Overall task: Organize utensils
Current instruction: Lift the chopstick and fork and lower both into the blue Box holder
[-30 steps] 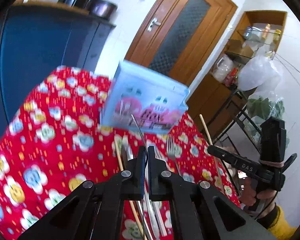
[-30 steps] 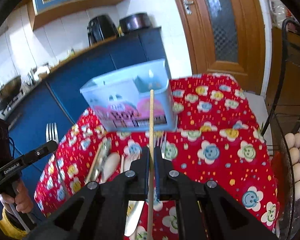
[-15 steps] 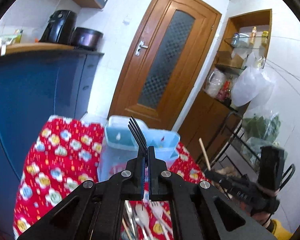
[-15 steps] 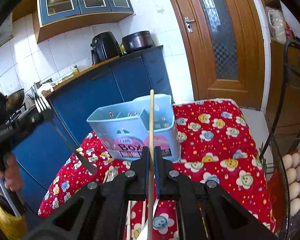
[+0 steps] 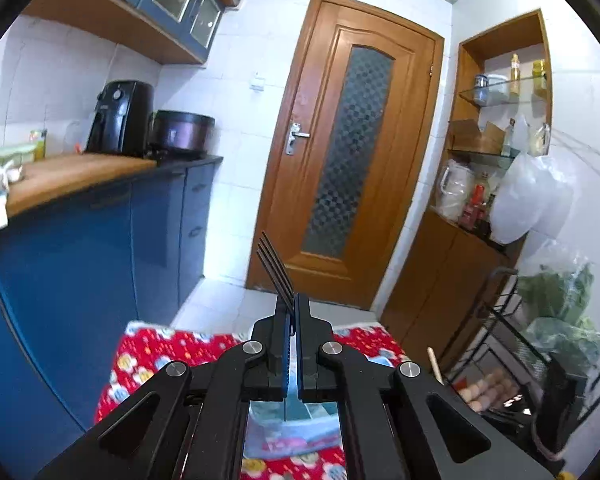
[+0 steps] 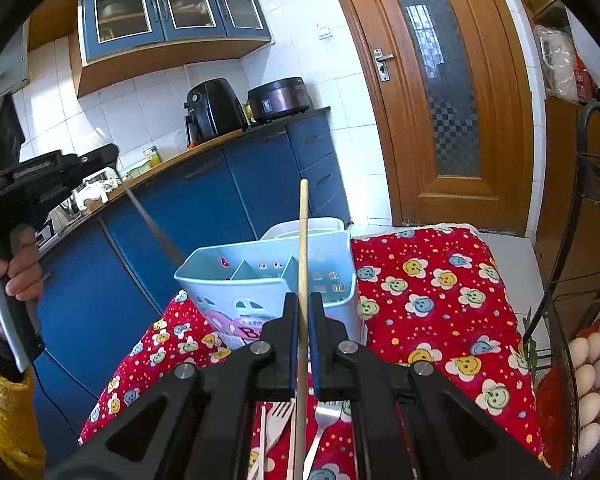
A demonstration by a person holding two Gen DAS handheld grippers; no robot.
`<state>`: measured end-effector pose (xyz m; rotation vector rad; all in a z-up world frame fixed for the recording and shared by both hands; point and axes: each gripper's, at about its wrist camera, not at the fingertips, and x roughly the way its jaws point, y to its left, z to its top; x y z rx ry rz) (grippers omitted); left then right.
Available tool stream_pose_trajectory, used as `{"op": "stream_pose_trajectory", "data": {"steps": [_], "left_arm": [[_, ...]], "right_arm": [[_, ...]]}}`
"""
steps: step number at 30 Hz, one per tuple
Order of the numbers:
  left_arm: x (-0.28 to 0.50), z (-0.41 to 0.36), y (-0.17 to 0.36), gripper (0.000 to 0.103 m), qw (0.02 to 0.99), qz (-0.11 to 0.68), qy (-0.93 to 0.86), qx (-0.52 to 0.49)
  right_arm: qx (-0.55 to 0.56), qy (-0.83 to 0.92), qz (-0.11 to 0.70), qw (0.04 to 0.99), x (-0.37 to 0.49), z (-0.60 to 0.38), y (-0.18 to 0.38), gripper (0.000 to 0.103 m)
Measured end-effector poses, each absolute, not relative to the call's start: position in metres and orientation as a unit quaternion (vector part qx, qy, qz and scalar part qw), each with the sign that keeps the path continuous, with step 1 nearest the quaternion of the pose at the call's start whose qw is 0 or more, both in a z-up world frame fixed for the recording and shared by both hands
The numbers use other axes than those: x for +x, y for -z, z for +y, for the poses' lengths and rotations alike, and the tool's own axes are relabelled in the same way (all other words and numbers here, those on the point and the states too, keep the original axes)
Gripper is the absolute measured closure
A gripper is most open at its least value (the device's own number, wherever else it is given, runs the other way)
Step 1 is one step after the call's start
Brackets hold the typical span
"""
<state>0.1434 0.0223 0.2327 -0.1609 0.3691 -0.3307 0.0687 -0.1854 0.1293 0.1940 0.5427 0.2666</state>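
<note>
My left gripper [image 5: 291, 312] is shut on a metal fork [image 5: 274, 266], tines up. In the right wrist view the fork's handle [image 6: 152, 224] slants down into the left side of a light blue divided utensil box [image 6: 268, 280] on the red flowered tablecloth [image 6: 428, 304]. My right gripper [image 6: 303, 312] is shut on a wooden chopstick [image 6: 303, 240] that points up over the box. The box also shows under the left jaws in the left wrist view [image 5: 296, 428]. Two forks [image 6: 300, 420] lie on the cloth under the right gripper.
Blue kitchen cabinets [image 6: 220, 200] with an air fryer [image 6: 212, 108] stand to the left of the table. A wire rack with eggs [image 6: 592, 384] is at the right. A wooden door [image 5: 356, 168] is behind the table.
My left gripper has lifted and tilted up with the fork, whose handle now reaches the box. My right gripper has risen a little with the chopstick.
</note>
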Motion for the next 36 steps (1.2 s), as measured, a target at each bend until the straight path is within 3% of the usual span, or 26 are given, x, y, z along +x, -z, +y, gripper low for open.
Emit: {"op": "stream_pose_trajectory", "data": {"steps": [20,36], "left_arm": [[0.203,0.005,-0.163,0.102,0.954,0.253,0.15,-0.065],[0.217,-0.003,-0.125,0.102,0.94,0.291,0.165,-0.068]], "right_arm": [[0.084,-0.084,0.144,0.982,0.174,-0.172,-0.143,0.097],[0.08,-0.087,0.208,0.971,0.174,-0.176,-0.104,0.096]]}}
